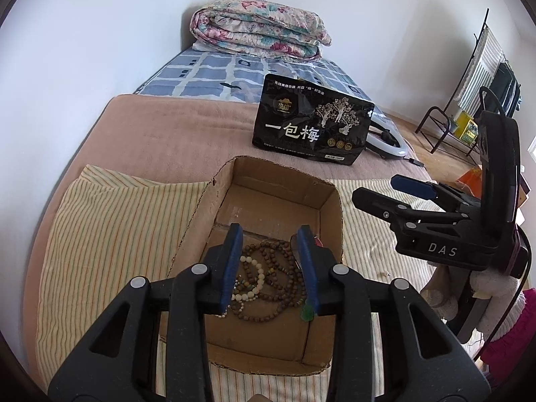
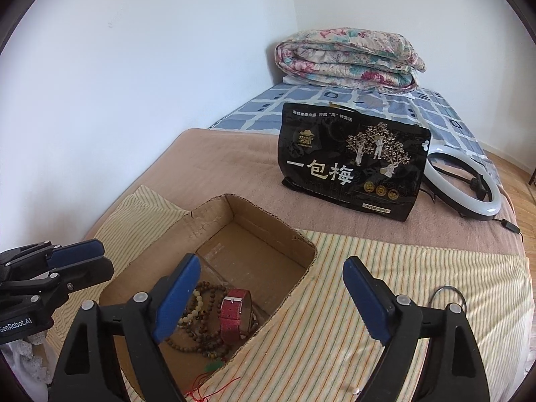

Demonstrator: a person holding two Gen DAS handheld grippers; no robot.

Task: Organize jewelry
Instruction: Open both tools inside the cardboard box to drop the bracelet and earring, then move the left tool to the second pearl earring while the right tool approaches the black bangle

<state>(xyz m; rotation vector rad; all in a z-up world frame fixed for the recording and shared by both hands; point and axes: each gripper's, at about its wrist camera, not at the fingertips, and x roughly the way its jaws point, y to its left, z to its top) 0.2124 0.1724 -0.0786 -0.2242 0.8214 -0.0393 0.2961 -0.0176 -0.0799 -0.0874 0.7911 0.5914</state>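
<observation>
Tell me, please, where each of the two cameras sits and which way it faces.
Left wrist view: sits on the left gripper, over the cardboard box, facing down the bed; its fingers flank the bead strands, and the right gripper shows at right.
Right wrist view: sits on the right gripper, above the box's right edge and the striped cloth, fingers wide apart; the left gripper shows at left.
Shared: the box, beads, black snack bag, ring light, folded quilt.

The left gripper [image 1: 269, 264] hangs over the cardboard box [image 1: 330, 207] with its jaws parted around nothing. Beaded bracelets [image 1: 268, 278] lie on the box floor. Far behind stands a black snack bag [image 1: 311, 120].
</observation>
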